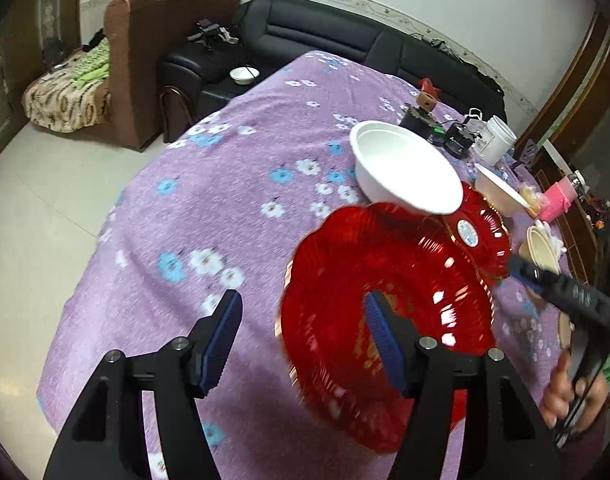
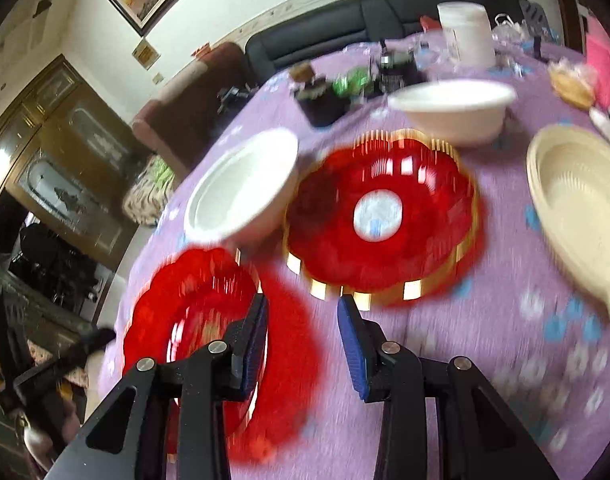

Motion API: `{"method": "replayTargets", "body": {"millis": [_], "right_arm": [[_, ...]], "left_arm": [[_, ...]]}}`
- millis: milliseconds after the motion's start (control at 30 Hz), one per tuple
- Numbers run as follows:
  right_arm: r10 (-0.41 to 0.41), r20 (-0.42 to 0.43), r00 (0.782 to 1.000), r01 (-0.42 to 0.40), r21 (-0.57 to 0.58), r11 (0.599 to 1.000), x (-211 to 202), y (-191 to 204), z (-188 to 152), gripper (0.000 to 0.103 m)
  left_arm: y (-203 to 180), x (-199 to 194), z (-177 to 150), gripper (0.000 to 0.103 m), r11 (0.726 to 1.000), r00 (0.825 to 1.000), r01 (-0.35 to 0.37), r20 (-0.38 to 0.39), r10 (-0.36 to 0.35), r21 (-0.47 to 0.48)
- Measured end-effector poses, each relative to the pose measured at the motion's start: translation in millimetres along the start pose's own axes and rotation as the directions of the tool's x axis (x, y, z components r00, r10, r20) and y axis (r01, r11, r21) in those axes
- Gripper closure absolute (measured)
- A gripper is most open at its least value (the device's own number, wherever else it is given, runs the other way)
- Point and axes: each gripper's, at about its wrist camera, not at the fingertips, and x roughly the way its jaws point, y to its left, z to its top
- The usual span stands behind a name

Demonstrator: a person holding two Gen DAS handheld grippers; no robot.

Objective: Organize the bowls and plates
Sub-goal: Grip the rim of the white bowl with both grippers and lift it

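Plates and bowls sat spread on the bench (image 1: pixel 193 216). Both tongs, left (image 1: pixel 305 336) and right (image 2: pixel 303 344), were wide open and held nothing, hanging over the big red plate (image 1: pixel 385 320), maybe ready to stack it.

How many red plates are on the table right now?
2. The larger red plate lies at the near edge, under the left gripper. The sticker-centred red plate sits just beyond it, between the white bowls. Others could be hidden off-frame.

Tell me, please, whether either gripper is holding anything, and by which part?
Nothing is held: the left gripper and right gripper are both open above the red plates.
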Motion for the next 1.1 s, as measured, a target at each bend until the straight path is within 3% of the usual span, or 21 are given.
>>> {"method": "replayTargets", "body": {"millis": [300,367,500,667,700,767,867,1100], "right_arm": [[0.011,-0.019,1.000,-0.011,0.008,1.000,48.0,14.4,82.6,0.064],[-0.008,-0.023,1.000,0.008,-0.002,1.000,59.7,17.1,92.9,0.064],[-0.051,-0.044,0.998,0.050,-0.031,0.998,88.9,23.9,107.0,0.064],[-0.086,-0.081,0.993,0.081,-0.057,0.995,115.8,28.2,109.0,0.064],[-0.088,-0.085,0.992,0.083,-0.060,0.995,118.6,27.4,108.8,0.064],[-0.083,-0.091,0.992,0.078,-0.063,0.995,122.8,27.9,108.1,0.064],[-0.064,-0.081,0.995,0.060,-0.058,0.997,121.4,30.6,108.3,0.074],[-0.035,-0.012,0.999,0.035,-0.060,0.998,91.2,46.0,110.1,0.083]], "left_arm": [[-20.3,39.6,85.0,0.040,0.997,0.997,0.077,-0.027,-0.078,-0.023],[-20.9,58.6,101.1,0.040,0.992,0.992,0.109,-0.058,-0.112,-0.060],[-23.6,103.7,121.1,0.040,0.988,0.984,0.102,-0.135,-0.118,-0.118],[-30.0,141.9,131.5,0.040,0.989,0.973,0.079,-0.208,-0.104,-0.122],[-32.9,146.1,132.6,0.044,0.989,0.970,0.088,-0.218,-0.112,-0.116],[-38.0,149.7,134.4,0.059,0.989,0.965,0.107,-0.230,-0.127,-0.100],[-43.8,143.2,135.7,0.060,0.985,0.965,0.147,-0.206,-0.163,-0.087],[-43.1,110.7,141.6,0.060,0.981,0.974,0.169,-0.139,-0.181,-0.094]]}}
